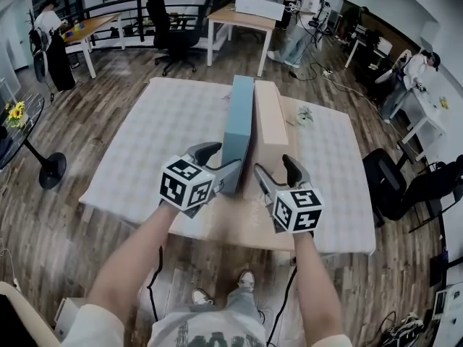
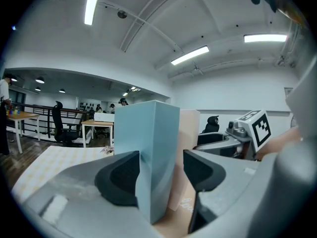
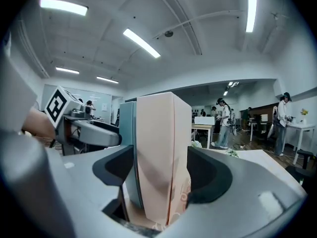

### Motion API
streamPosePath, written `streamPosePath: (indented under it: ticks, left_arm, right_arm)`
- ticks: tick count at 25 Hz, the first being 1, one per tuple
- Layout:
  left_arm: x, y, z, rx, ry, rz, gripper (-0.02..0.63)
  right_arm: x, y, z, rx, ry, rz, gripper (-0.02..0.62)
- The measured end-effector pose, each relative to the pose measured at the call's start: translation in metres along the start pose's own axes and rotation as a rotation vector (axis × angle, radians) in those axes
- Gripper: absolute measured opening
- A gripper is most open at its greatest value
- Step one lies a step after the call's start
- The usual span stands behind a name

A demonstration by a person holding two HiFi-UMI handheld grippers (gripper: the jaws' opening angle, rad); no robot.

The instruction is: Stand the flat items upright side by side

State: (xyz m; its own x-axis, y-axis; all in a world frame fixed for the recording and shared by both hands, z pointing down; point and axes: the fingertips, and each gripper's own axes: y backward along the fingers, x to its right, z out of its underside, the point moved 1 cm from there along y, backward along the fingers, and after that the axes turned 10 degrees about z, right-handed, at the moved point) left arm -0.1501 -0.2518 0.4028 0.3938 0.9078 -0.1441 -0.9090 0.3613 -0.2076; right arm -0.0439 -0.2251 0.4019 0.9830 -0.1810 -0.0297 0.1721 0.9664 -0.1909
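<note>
Item one, the blue box (image 1: 238, 129): we record it standing upright on its long edge near the middle of the worktop (image 1: 239, 230), running from near to far. Item two, the peach box (image 1: 268, 125): also upright, just to the right of the blue box, the two side by side and parallel. We cannot tell whether their faces touch.

Left claw (image 1: 226, 159): we find it at the near end of the blue box, its jaws apart with the box end between them. The left pad sits right at the box face and the right pad stands clear of it.

Right claw (image 1: 276, 168): we find it at the near end of the peach box, its jaws apart around that end and not clamped.

Checked cloth (image 1: 159, 136): it covers the worktop to the left and right of the boxes. A small crumpled item (image 1: 304, 114) lies on the cloth to the right of the peach box.
</note>
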Motion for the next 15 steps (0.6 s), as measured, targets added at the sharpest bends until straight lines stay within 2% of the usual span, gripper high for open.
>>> streamPosePath:
  ticks: [5, 9, 15]
  left_arm:
    - [-0.004, -0.009, 0.003, -0.003, 0.006, -0.008, 0.278]
    - [-0.008, -0.008, 0.002, -0.008, 0.012, -0.025, 0.277]
    - [-0.013, -0.008, 0.003, -0.007, 0.01, -0.039, 0.241]
  right_arm:
    - [0.014, 0.002, 0.01, -0.038, 0.014, -0.108, 0.333]
    - [0.006, -0.003, 0.014, -0.058, 0.013, -0.186, 0.269]
    - [-0.004, -0.011, 0.015, -0.026, 0.001, -0.204, 0.236]
